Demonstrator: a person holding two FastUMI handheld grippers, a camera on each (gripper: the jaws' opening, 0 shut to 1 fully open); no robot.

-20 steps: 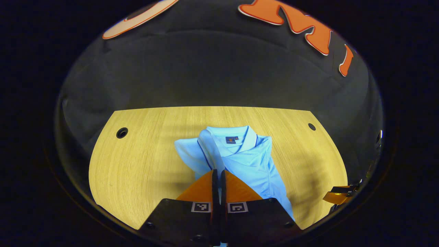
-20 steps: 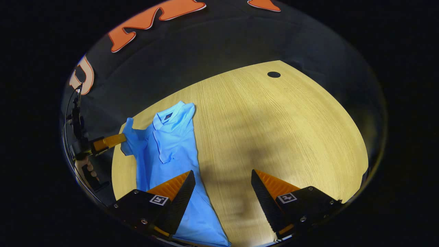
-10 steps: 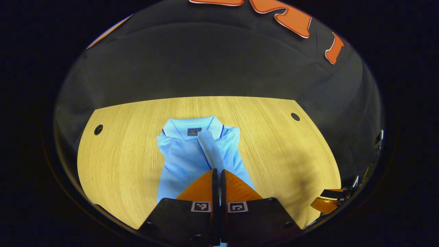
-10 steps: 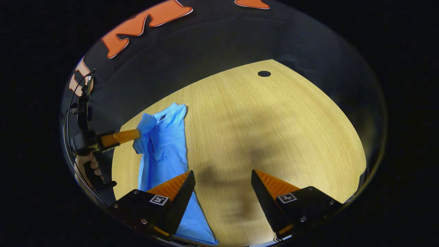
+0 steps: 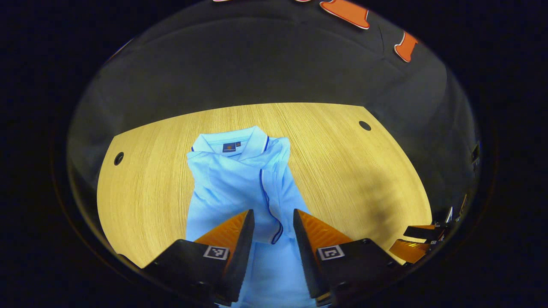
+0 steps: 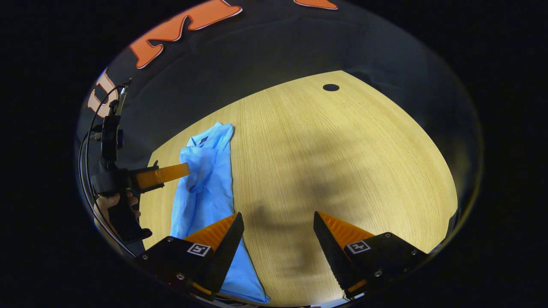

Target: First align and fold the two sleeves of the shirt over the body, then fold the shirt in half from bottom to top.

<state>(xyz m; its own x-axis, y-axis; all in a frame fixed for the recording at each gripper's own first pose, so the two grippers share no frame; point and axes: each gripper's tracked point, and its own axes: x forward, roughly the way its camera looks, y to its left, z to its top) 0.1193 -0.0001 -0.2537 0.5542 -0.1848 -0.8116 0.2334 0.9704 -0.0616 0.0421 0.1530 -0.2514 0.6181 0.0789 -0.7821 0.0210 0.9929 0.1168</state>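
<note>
Shirt (image 5: 239, 179), soft blue knit, sleeves folded, wood-grain table (image 5: 342, 171), both grippers released

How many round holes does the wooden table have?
2 show in the left gripper view: one near the table's left edge, one near its far right corner. The shirt or grippers may hide others.
</note>
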